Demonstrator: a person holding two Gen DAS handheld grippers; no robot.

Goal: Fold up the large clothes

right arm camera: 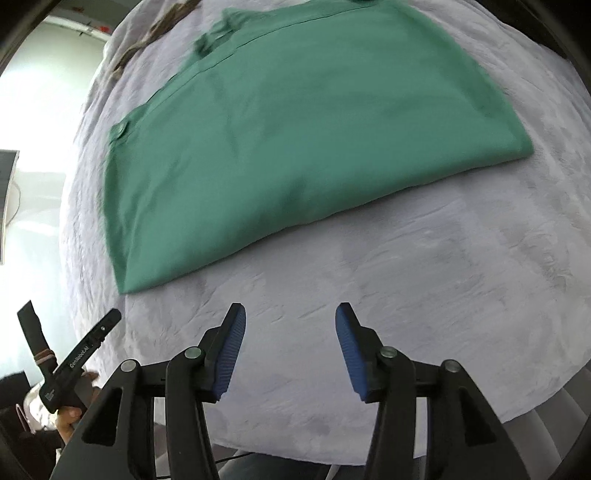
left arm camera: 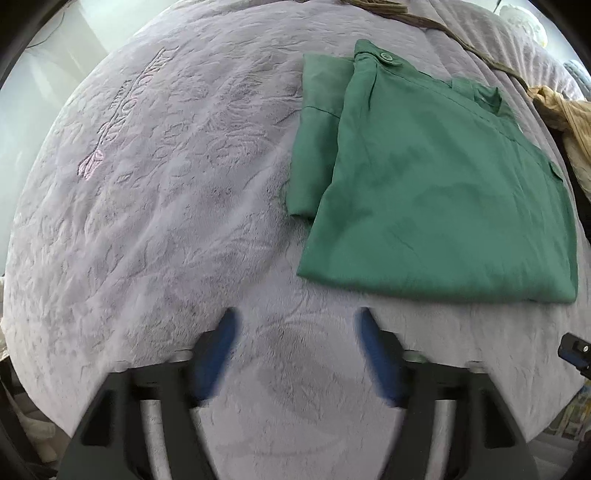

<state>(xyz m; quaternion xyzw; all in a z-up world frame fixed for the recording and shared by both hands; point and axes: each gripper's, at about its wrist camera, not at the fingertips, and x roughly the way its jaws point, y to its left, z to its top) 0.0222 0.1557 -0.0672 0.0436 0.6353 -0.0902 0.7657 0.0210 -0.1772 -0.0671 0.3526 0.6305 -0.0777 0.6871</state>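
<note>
Green garment [right arm camera: 295, 140] top edge cropped; claws spread.

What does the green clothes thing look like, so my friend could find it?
Look at the big fuzzy lavender blanket covering the bed. On it lies a green garment, folded flat into a rough rectangle, with a round button on a tab at its far edge. It is the only green thing; the clothes behind it are brown and mustard yellow.
</note>
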